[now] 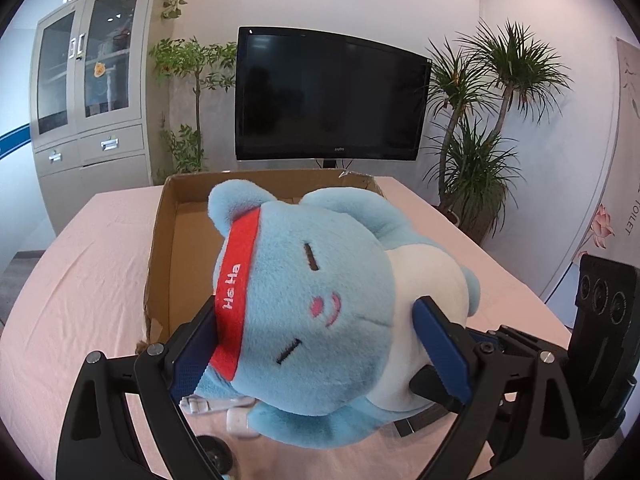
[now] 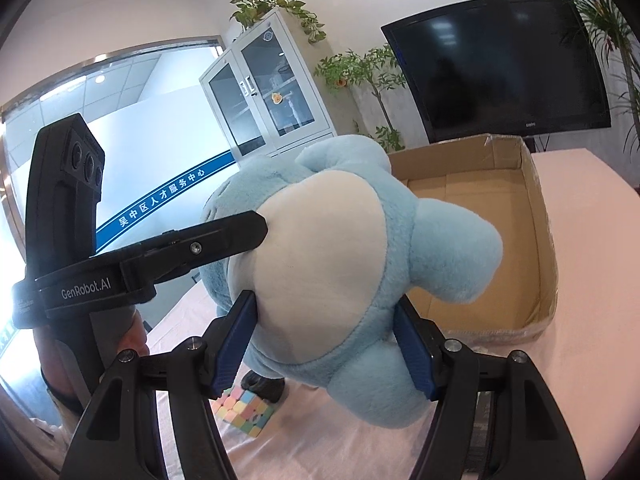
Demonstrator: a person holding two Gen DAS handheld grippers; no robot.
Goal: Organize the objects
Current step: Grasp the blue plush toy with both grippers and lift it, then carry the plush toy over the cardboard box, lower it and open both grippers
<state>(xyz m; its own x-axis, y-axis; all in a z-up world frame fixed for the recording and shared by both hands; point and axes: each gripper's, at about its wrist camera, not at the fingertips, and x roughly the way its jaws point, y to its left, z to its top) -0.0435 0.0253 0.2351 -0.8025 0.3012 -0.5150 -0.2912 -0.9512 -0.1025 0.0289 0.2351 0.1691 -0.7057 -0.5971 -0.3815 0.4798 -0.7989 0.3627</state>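
Observation:
A blue plush toy (image 1: 320, 312) with a red "Ha Ha" headband and a cream belly is held in the air in front of an open cardboard box (image 1: 172, 240). My left gripper (image 1: 316, 344) is shut on the toy's head, one pad on each side. My right gripper (image 2: 324, 344) is shut on the toy's lower body (image 2: 320, 272) at the cream belly. The left gripper also shows in the right wrist view (image 2: 240, 232), pressing the toy from the left. The box (image 2: 536, 224) looks empty inside.
The pink-clothed table (image 1: 80, 300) carries a pastel puzzle cube (image 2: 244, 412) and a dark object under the toy. White items (image 1: 208, 404) lie below the toy. A black TV (image 1: 332, 96), plants and a grey cabinet (image 1: 92, 88) stand behind the table.

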